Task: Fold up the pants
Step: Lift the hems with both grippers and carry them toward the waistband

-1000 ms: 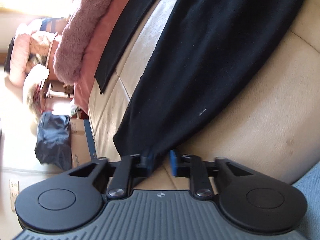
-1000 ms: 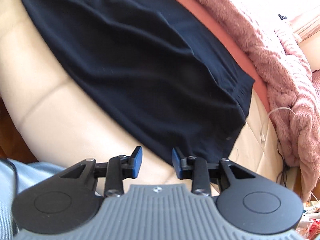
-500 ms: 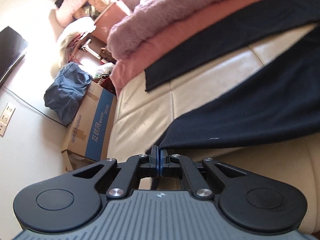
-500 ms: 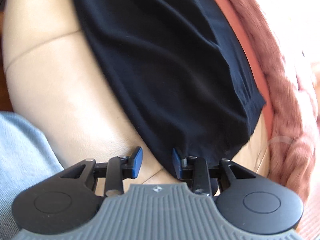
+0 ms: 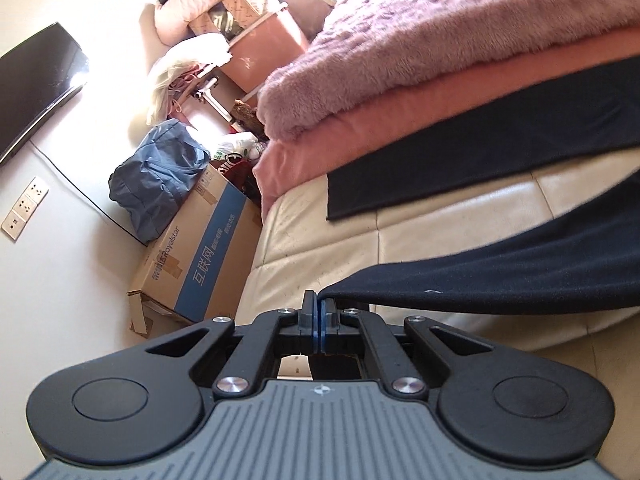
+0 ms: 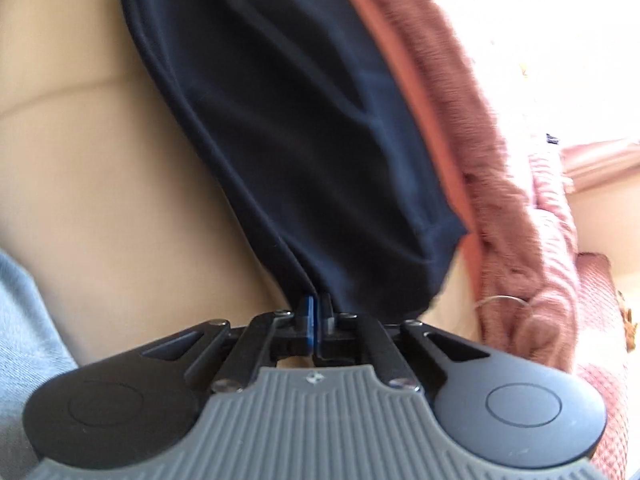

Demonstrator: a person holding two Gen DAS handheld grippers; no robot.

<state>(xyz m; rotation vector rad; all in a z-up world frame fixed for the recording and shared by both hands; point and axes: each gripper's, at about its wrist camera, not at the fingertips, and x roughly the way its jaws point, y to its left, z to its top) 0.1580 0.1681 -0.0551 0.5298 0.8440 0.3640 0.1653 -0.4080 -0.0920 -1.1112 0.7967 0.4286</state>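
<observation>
where the left wrist view begins, at its far left, a dark television screen [image 5: 36,84] hangs on the pale wall above a row of wall sockets [image 5: 25,208]. next to the right, a blue bag [image 5: 160,176] sits on top of a cardboard box [image 5: 192,264] with blue printed panels, standing beside the end of the cream sofa [image 5: 340,232]. behind these, pink bundles and a reddish box are piled in bright sunlight; detail there is washed out. further right, a fluffy pink blanket [image 5: 440,44] lies over a smooth pink layer along the back of the seat, with one dark trouser leg stretched flat just below it. at centre bottom, the left gripper [image 5: 319,312] has its jaws pressed together on the hem corner of the black pants [image 5: 500,276], and the cloth runs taut from the pads off to the right edge, raised clear of the cushion.

in the right wrist view, blurred throughout, grey fabric [image 6: 24,320] fills the lower left corner, then bare cream sofa [image 6: 100,184]. at centre, the right gripper [image 6: 316,312] is clamped on a gathered edge of the black pants [image 6: 304,128], which fan upward from the pads in folds across the seat. to the right lies the pink blanket [image 6: 520,208], with a thin pale cord looped against it near the gripper.
</observation>
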